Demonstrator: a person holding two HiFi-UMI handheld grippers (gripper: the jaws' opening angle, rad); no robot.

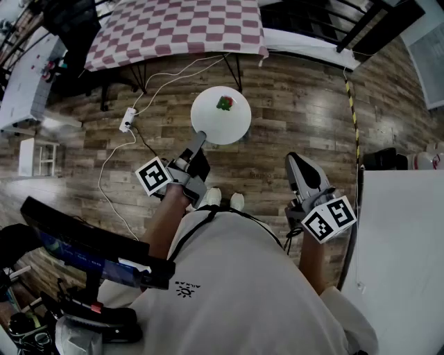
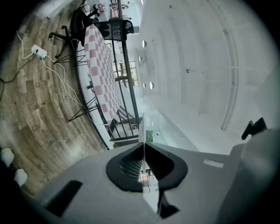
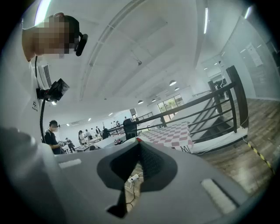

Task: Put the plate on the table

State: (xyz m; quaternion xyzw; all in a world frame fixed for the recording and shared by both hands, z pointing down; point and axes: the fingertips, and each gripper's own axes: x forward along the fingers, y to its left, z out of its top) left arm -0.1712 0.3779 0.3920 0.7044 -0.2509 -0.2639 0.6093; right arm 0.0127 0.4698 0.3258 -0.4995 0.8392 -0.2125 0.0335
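A round white plate [image 1: 220,121] hangs over the wooden floor, with a small green and red thing [image 1: 224,103] on its far side. My left gripper [image 1: 198,142] is shut on the plate's near rim. In the left gripper view the plate [image 2: 143,131] shows edge-on as a thin white line between the jaws. The table with the red-and-white checked cloth [image 1: 173,28] stands ahead, beyond the plate; it also shows as the checked table [image 2: 98,65] and the checked table [image 3: 168,131]. My right gripper [image 1: 297,166] is held at the right, shut and empty, its tips [image 3: 138,141] meeting.
A white power strip [image 1: 127,119] with white cables lies on the floor left of the plate. A white tabletop [image 1: 402,236] stands at the right, black railings [image 1: 374,21] behind. A black office chair [image 1: 69,21] is by the checked table's left end. People stand far off.
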